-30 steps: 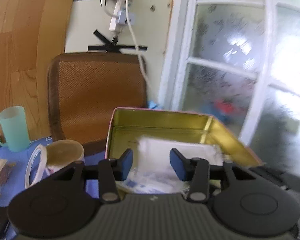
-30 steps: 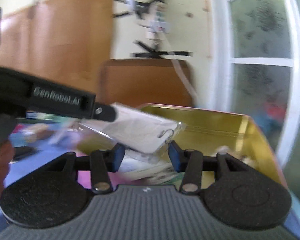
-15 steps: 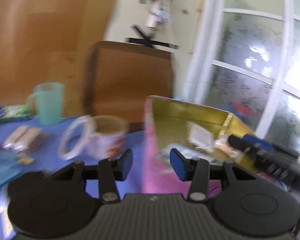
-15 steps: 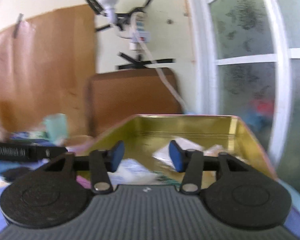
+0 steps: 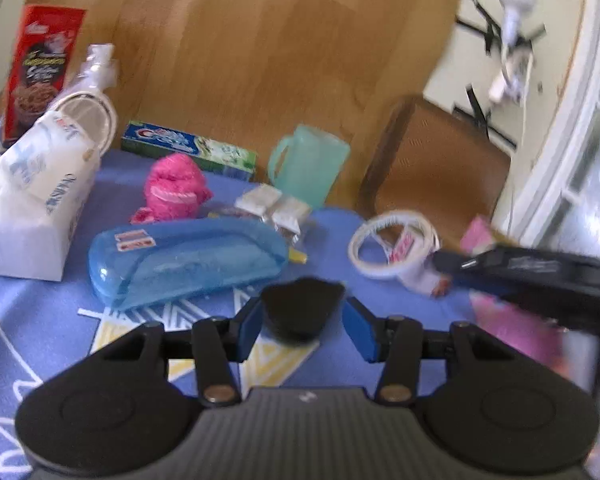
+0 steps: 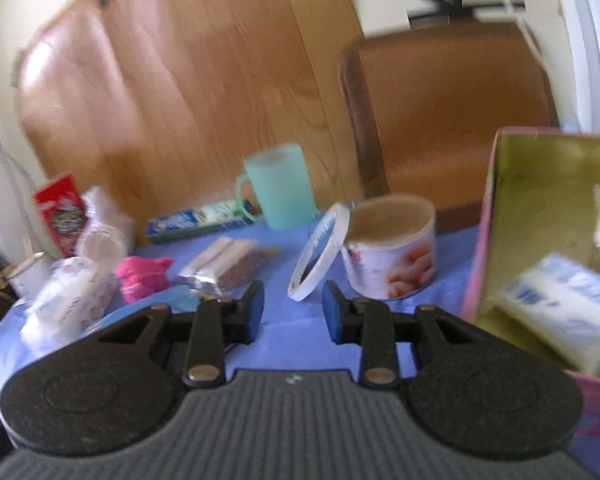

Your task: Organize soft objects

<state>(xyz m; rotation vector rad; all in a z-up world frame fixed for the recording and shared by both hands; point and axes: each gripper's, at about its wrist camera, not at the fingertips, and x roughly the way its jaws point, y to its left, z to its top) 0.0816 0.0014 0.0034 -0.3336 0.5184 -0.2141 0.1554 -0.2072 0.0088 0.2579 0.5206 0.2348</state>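
A blue patterned tablecloth [image 5: 340, 252] covers the table, backed by a wood-grain panel [image 5: 260, 40] and a brown chair back [image 6: 452, 108]. The left gripper [image 5: 304, 330] hovers over the cloth with its jaws spread, holding nothing; a small black object [image 5: 300, 312] lies on the cloth between the blue pads, and whether they touch it cannot be told. Just ahead and to its left lies a translucent blue case [image 5: 184, 258], with a pink fluffy soft item [image 5: 174, 190] beyond it and a white tissue pack [image 5: 32, 192] farther left. A teal mug [image 5: 308, 166] stands ahead, beside a toothpaste box [image 5: 188, 150]. The right gripper [image 6: 294, 312] is also released and empty. Ahead of it, slightly right, a round tub [image 6: 390, 248] stands with its lid [image 6: 320, 252] tilted against its side. To its right sits the pink tin [image 6: 484, 240], holding a white soft packet [image 6: 560, 304]. Wrapped wafers [image 6: 224, 262] lie ahead to its left.
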